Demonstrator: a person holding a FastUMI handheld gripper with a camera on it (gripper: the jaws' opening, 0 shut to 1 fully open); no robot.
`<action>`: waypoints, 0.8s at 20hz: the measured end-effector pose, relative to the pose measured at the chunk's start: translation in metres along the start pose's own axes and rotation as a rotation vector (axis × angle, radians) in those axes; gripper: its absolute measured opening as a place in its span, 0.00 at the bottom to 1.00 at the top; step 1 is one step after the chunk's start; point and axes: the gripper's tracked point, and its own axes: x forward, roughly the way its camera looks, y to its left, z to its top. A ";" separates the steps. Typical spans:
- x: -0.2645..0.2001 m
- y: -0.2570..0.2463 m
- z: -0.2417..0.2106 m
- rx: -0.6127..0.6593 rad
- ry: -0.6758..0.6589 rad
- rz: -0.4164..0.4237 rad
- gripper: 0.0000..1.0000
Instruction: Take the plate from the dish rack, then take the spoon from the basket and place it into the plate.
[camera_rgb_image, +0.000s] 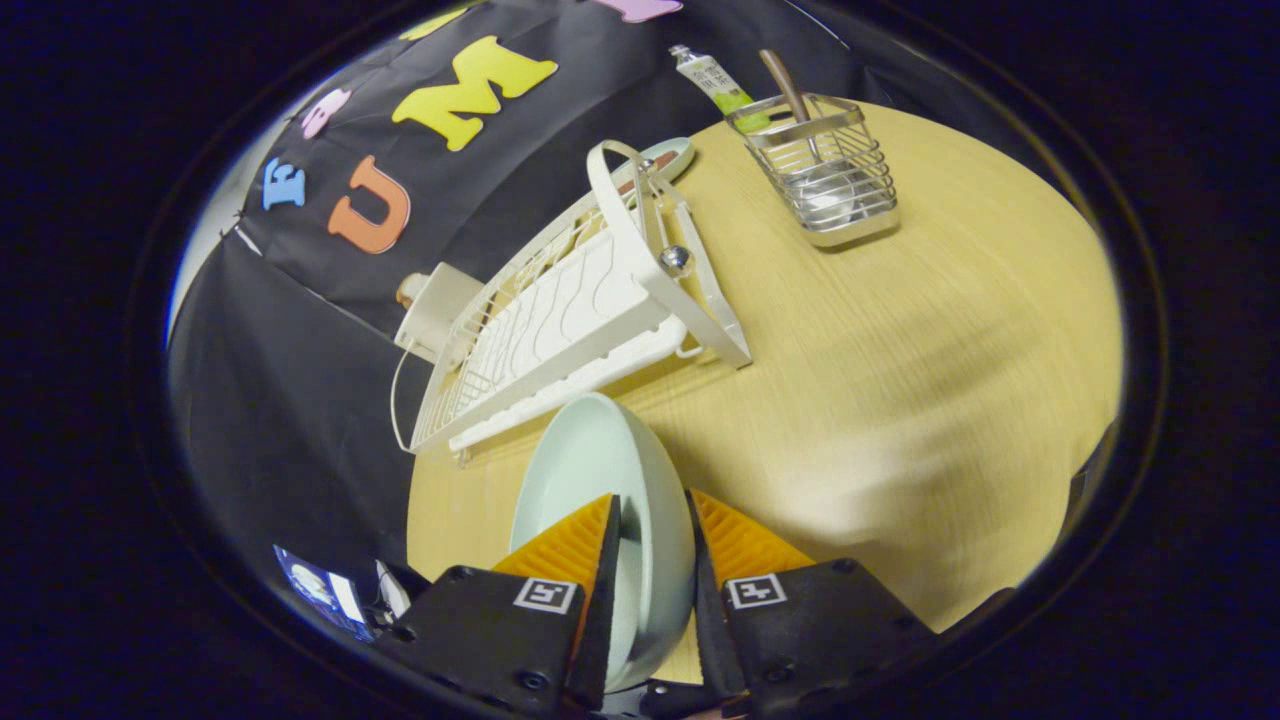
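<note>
My gripper (652, 520) is closed on the plate's (590, 470) rim, one finger on each face, holding the pale plate on edge above the wooden table (900, 380). Just beyond the plate stands the white rack (570, 320). Farther off, well apart from the rack, a wire basket (825, 175) holds the spoon (785, 85), its brown handle sticking up. A tube (712, 78) lies behind the basket.

plate (590, 470): just in front of the dish rack (560, 320)
basket (825, 170): right of the rack, spoon (785, 85) inside
tube (715, 80): behind the basket
</note>
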 end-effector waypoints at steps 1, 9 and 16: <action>0.000 -0.006 0.001 -0.007 -0.004 -0.020 0.44; -0.025 -0.012 0.024 -0.142 -0.177 -0.073 0.66; -0.102 -0.018 0.060 -0.472 -0.600 -0.248 0.97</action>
